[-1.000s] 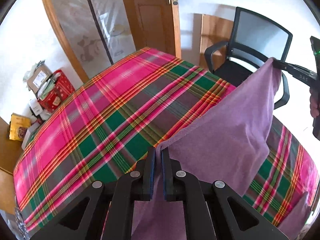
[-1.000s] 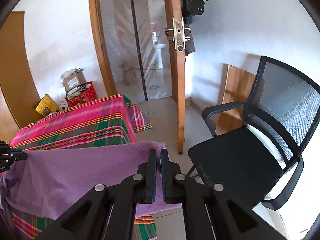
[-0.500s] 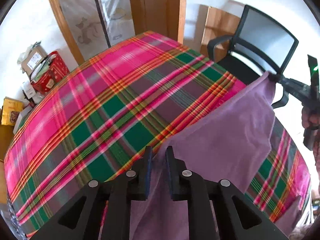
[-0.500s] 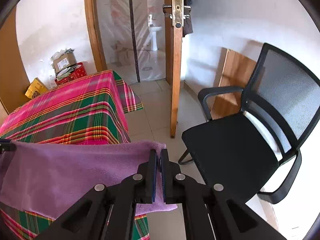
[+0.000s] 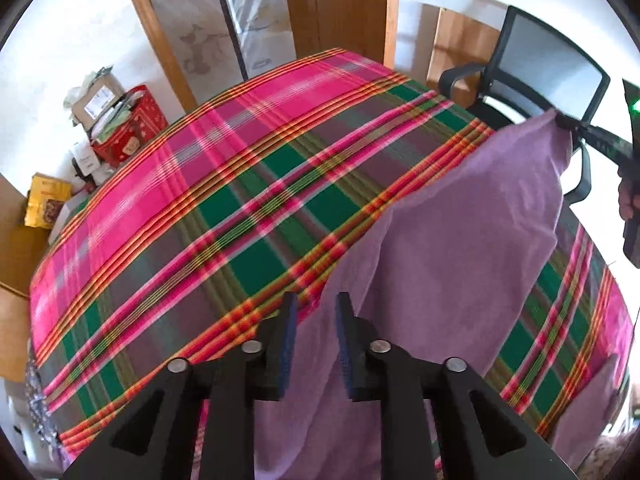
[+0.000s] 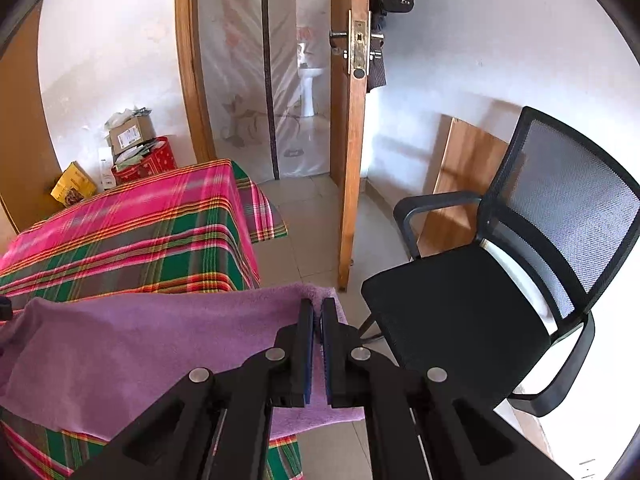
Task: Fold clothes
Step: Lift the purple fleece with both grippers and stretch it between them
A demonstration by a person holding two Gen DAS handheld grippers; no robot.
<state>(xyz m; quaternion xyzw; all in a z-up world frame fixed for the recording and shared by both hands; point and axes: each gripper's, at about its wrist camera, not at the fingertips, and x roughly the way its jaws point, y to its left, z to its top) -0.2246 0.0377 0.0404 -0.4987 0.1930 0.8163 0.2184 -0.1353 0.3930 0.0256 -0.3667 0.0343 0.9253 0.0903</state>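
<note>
A purple cloth [image 5: 460, 248] hangs in a slope over the right side of the table with the plaid cover [image 5: 240, 184]. In the left wrist view my left gripper [image 5: 316, 300] has its jaws opening; the cloth's lower corner lies in the gap and the pads stand clear of it. My right gripper [image 6: 316, 304] is shut on the cloth's [image 6: 140, 344] other corner and holds it raised past the table's edge. That gripper [image 5: 560, 120] also shows in the left wrist view at the far right, with a hand [image 5: 628, 196] behind it.
A black mesh office chair [image 6: 460, 312] stands right of the table, near an open wooden door [image 6: 352, 140]. Boxes and a red bag [image 5: 120, 128] are piled by the wall beyond the table's far left corner. A wooden board [image 6: 468, 184] leans on the wall.
My left gripper's jaws have parted and let go of the cloth corner, and it has shifted over the table. The right gripper keeps its grip and has hardly moved.
</note>
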